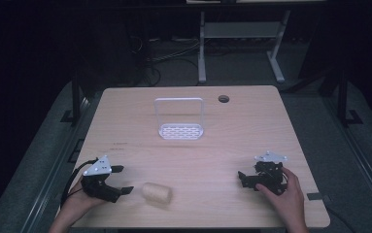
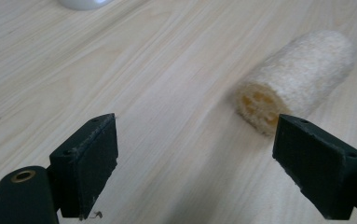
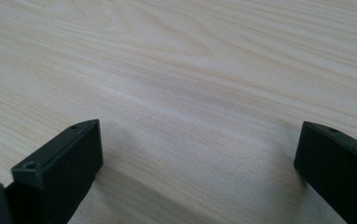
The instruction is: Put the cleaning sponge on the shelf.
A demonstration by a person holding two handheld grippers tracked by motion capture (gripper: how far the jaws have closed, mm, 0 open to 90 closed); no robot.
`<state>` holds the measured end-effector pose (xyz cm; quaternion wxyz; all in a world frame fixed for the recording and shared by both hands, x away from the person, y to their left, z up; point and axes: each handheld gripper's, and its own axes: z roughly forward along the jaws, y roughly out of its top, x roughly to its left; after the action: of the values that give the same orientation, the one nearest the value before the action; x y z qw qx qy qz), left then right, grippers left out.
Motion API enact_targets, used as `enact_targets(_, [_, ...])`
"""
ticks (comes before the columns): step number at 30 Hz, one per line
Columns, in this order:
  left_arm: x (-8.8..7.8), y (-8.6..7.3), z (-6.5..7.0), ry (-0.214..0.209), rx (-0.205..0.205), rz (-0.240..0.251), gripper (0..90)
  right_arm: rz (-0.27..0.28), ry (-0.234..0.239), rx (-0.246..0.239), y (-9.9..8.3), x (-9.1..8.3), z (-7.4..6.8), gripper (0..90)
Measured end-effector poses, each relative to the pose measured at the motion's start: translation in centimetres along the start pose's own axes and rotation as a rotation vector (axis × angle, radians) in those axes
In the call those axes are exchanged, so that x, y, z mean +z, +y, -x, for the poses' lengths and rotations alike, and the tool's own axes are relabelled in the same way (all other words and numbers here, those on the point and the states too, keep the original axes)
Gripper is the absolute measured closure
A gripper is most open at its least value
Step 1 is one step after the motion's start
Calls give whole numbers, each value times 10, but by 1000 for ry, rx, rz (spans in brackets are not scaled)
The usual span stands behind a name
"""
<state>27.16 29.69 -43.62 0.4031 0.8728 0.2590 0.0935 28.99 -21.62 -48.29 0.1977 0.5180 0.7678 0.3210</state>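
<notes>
Jaws of the left gripper (image 2: pixel 195 168) stand wide apart with nothing between them but bare wood; the pale beige cylindrical loofah sponge (image 2: pixel 297 77) lies just beyond the tip of one jaw, off to that side rather than centred in the gap. The right gripper (image 3: pixel 197 172) also has its jaws spread wide over plain tabletop, holding nothing.

In the high view the loofah (image 1: pixel 157 192) lies on its side near the front edge of the light wooden table (image 1: pixel 251 126), just beside the left gripper (image 1: pixel 121 179) and well apart from the right gripper (image 1: pixel 242 177). Farther back, near the table's middle, stands a white perforated plastic rack with a tall wire loop (image 1: pixel 180 119).

The loofah's long axis lies flat on the table, running roughly left to right in the high view. In the left gripper view one cut end, showing its holes, faces the jaws, and the body angles away from them.

Risks, as I judge them: a round body on its side can roll if a jaw nudges it, and the front edge is near. Closing from the present offset would likely catch only the end, or push the sponge aside. The soft, springy fibre may also squash and slip out.
</notes>
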Motion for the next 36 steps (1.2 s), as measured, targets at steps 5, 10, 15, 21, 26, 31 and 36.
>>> enact_targets(5, [1,5,2,-31,26,1,136,0,1,0,0,0,0,5])
enact_targets(10, [0,10,4,-52,52,7,137,0,1,-1,0,0,0,5])
enact_targets(15, [0,15,6,-76,71,12,136,0,1,-1,0,0,0,5])
enact_targets(21, [0,22,8,-110,108,18,137,2,1,0,0,0,0,5])
enact_targets(26, [4,26,10,-131,131,14,137,2,2,1,0,0,0,5])
enact_targets(31, [8,30,13,-154,144,11,137,1,2,0,0,0,0,6])
enact_targets(36, [14,35,15,-175,176,7,137,0,1,0,0,0,0,5])
